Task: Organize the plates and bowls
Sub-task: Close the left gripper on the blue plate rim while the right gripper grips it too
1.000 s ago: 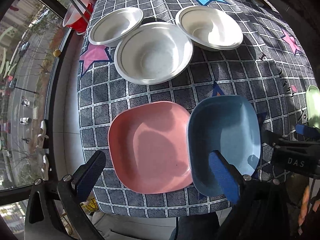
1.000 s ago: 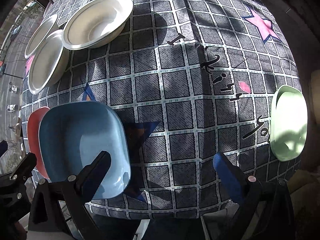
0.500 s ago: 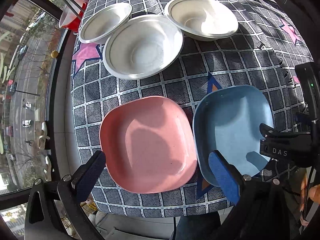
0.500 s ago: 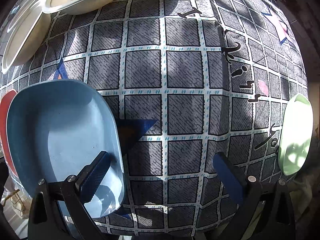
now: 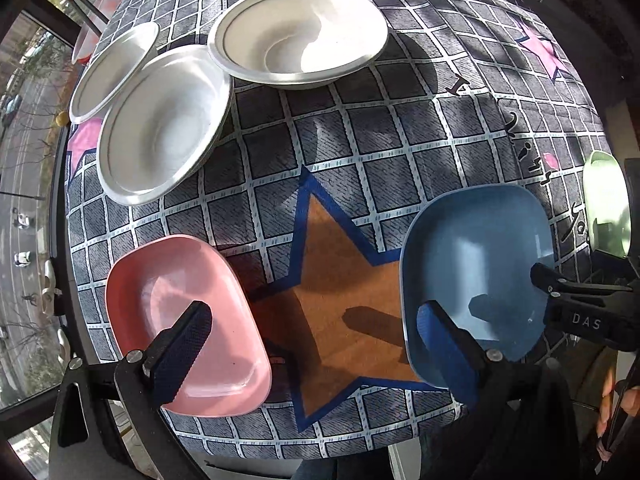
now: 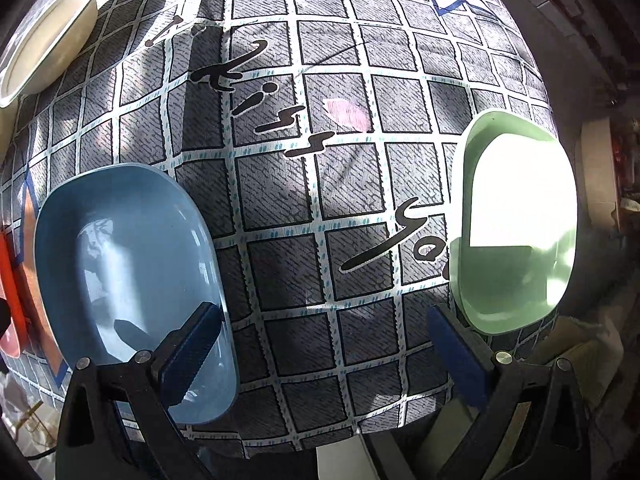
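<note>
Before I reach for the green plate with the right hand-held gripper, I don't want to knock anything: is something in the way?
Nothing visible. Only bare tablecloth lies between the open right hand-held gripper and the green plate, just beside its right finger. The blue plate sits on the opposite side.

A table (image 5: pixel 400 140) covered by a grey cloth with a white grid, printed with coloured stars and black script lettering, fills the space ahead of both hand-held grippers. An orange star outlined in blue (image 5: pixel 336 300) lies directly ahead of the left hand-held gripper. Patches of sunlight and soft shadow fall across the cloth. To the far left of the left hand-held gripper, a dark-framed window (image 5: pixel 28 200) looks down on a street with bare trees and small vehicles. To the right of the right hand-held gripper, a pale floor (image 6: pixel 532 0) passes the table's edge.
</note>
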Demonstrator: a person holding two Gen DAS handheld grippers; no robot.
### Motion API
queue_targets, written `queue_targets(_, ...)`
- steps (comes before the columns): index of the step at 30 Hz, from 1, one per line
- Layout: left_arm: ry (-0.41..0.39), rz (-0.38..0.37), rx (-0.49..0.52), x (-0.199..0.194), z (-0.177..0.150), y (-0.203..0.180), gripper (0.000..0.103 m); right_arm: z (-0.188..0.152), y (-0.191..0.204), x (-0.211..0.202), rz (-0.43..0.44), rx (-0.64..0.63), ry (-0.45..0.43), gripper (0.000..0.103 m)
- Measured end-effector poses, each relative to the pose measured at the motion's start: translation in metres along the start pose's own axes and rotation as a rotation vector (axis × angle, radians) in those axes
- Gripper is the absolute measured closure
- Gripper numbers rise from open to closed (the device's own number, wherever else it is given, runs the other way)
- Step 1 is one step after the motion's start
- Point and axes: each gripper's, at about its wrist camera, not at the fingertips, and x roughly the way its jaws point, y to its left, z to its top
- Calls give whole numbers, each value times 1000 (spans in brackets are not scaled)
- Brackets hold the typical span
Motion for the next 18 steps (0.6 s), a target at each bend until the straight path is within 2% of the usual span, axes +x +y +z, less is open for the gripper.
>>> queue_targets(5,16,-17,4,17,8,-23,0,12,-13,-7,130,4,19,0)
queue_targets(8,40,-34,-15,29,12,-29,0,15,-16,-1,175,21,48,0)
queue_targets(11,45,-38,-33,40,16,-34,0,22,-29,21,190,17,62,0)
queue_targets(18,59,-31,-73,86,21,-40,0,44,-39,16,149,-51,24,0)
